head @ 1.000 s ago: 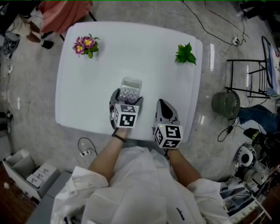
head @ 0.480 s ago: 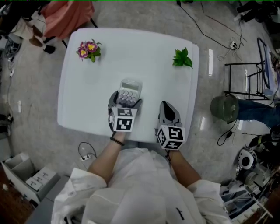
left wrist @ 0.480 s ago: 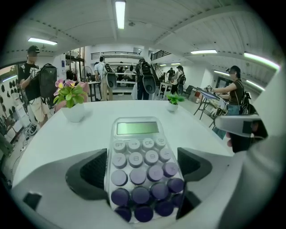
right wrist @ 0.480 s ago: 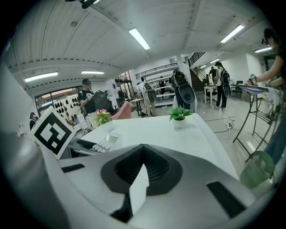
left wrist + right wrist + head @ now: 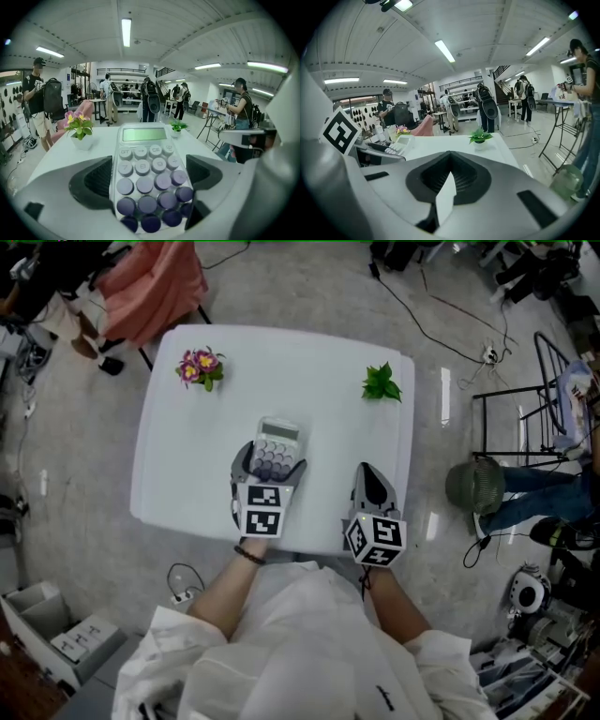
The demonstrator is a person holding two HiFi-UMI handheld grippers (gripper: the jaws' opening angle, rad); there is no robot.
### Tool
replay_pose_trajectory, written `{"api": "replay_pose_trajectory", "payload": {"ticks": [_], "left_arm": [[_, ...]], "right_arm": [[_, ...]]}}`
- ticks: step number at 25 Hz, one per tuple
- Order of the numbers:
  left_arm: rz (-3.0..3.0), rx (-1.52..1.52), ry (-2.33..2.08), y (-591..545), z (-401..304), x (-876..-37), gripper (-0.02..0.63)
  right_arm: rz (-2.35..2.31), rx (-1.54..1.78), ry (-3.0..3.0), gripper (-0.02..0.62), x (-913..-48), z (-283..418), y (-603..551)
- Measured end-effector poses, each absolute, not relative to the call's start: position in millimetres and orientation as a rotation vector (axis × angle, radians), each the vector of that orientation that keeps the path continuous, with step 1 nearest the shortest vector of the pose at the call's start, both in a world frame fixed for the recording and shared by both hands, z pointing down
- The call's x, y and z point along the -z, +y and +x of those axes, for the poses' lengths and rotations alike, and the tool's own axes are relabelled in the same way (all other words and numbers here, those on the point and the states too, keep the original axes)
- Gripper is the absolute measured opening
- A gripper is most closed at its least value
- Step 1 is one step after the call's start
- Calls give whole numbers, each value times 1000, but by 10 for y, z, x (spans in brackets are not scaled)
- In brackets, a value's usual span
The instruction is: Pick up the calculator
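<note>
Grey jaws of our left gripper (image 5: 269, 468) clamp the near end of the calculator (image 5: 277, 440), which seems not yet clear of the white table (image 5: 187, 465); the lift remains. Our right gripper (image 5: 367, 474) sits closed and empty. Since a second ago, calculator and grippers hold their places.

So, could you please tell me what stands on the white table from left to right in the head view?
Pink flower plant → calculator → green plant.
</note>
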State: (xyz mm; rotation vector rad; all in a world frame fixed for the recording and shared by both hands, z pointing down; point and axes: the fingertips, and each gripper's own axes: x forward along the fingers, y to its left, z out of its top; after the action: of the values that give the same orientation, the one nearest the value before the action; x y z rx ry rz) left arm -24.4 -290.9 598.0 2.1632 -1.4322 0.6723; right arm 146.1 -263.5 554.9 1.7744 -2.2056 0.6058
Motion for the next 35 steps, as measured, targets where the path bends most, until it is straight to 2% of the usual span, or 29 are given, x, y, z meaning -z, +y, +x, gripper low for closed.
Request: {"api": "replay_pose_trajectory", "payload": {"ticks": [12,35], "left_arm": [[2308,-506,-1480,-2834,-264,-5115,489],[2485,-227,-1646,-2780,-726,-3847,489]], "right_arm": [[1880,-436,-2279,17,-4876,1625,-2594],[2015,-161,-2394,17,-3764,1874,-2543]]}}
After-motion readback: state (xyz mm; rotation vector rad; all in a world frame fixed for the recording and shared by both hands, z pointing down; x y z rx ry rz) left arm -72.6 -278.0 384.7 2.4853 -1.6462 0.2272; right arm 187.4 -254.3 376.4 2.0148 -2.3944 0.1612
